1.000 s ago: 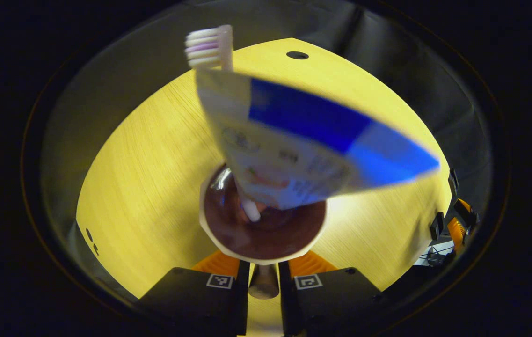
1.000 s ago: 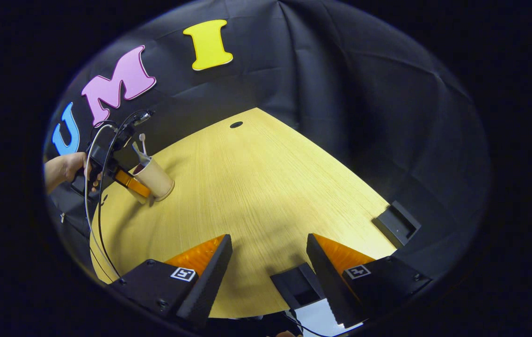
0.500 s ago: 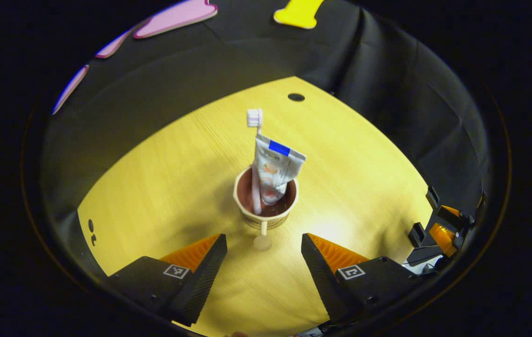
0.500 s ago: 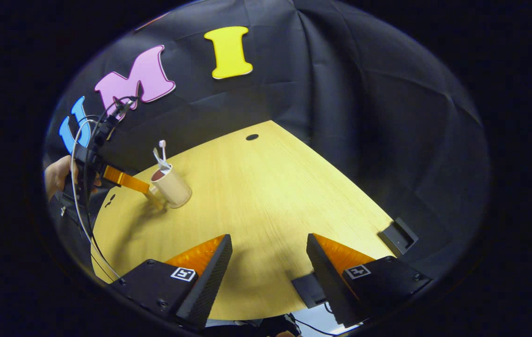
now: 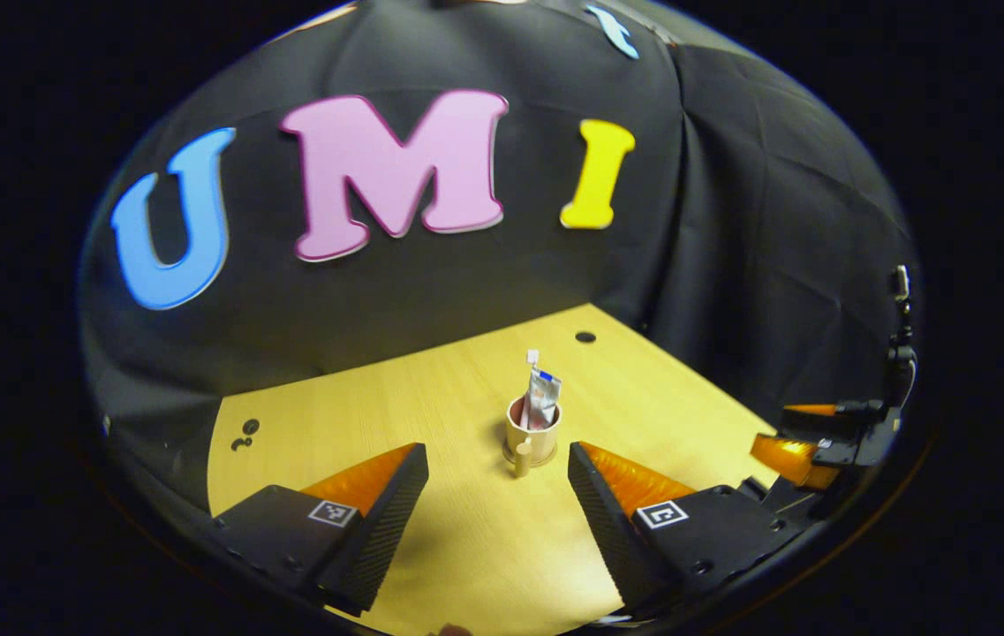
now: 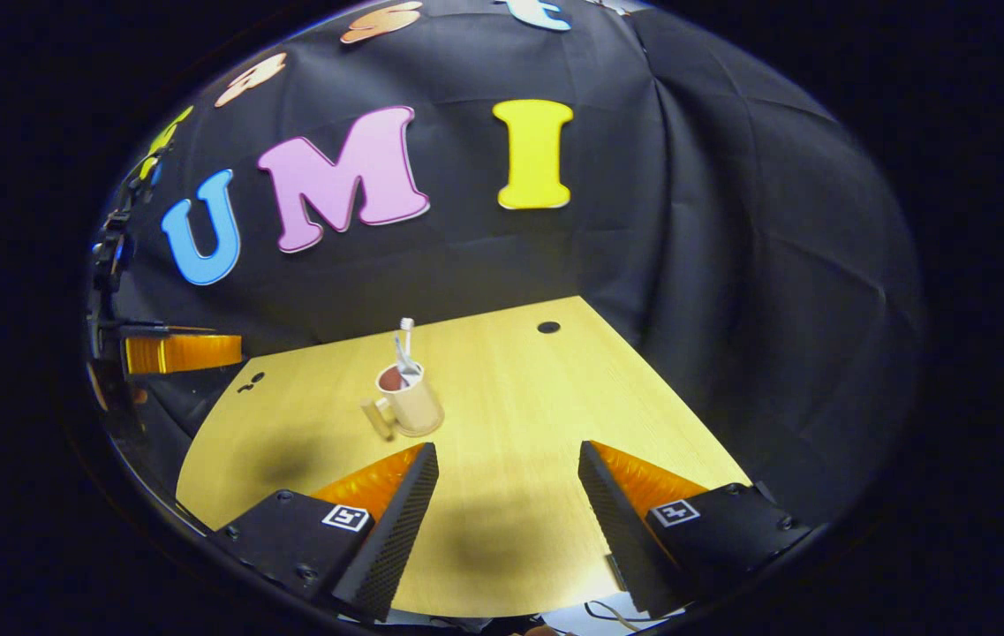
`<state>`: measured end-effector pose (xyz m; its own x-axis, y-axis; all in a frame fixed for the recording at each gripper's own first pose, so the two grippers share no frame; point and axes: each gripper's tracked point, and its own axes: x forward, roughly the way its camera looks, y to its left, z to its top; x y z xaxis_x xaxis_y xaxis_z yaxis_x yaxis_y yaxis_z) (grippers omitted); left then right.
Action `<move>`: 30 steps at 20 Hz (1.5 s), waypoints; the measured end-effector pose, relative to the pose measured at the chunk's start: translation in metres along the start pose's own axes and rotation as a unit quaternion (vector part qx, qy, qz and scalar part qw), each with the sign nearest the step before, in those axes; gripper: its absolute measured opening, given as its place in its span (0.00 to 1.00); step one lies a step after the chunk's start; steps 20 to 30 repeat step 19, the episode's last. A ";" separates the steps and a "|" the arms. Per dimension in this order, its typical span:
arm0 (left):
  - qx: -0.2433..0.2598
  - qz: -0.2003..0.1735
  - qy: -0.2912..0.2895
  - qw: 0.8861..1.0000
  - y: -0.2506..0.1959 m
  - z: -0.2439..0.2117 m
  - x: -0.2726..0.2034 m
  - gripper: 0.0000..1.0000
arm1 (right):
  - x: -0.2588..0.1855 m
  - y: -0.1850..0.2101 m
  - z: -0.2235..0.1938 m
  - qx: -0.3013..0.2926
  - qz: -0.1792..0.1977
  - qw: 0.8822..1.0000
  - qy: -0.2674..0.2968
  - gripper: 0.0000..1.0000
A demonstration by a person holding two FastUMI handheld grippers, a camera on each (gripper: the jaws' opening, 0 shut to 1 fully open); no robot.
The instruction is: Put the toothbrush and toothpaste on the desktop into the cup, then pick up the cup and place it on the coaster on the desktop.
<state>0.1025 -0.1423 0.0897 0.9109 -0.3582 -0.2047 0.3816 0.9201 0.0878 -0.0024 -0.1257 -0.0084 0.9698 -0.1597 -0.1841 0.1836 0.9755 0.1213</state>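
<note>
Left gripper view shows my left gripper (image 5: 494, 495) has let go of the cup (image 5: 532, 439) and pulled back, so the cup looks small and far now. Its jaws are wide apart and hold nothing. My right gripper (image 6: 509, 503) is wide too, and empty. I think the job is nearly done, but I cannot see a coaster under the cup. The tan cup stands upright on the wooden desktop (image 6: 502, 397), handle (image 5: 522, 458) toward me, with the toothbrush (image 5: 532, 360) and toothpaste (image 5: 544, 393) poking out the top.

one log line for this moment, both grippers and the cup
left gripper: open, clear of cup | right gripper: open | cup: upright on desktop, toothbrush and toothpaste inside
</note>
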 end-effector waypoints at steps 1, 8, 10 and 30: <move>-0.016 0.003 -0.022 1.000 -0.003 -0.005 -0.019 0.99 | -0.006 0.010 0.004 -0.015 0.004 1.000 -0.008 0.98; -0.039 0.013 -0.120 0.992 0.002 -0.043 -0.109 0.98 | -0.059 0.104 -0.007 -0.060 0.060 0.995 -0.043 0.99; -0.056 0.057 -0.144 0.986 0.018 -0.051 -0.134 0.99 | -0.075 0.115 -0.017 -0.058 0.056 0.996 -0.048 0.99; -0.045 0.172 -0.184 0.967 0.073 -0.099 -0.191 0.97 | -0.115 0.116 -0.045 -0.037 0.024 0.997 -0.059 0.98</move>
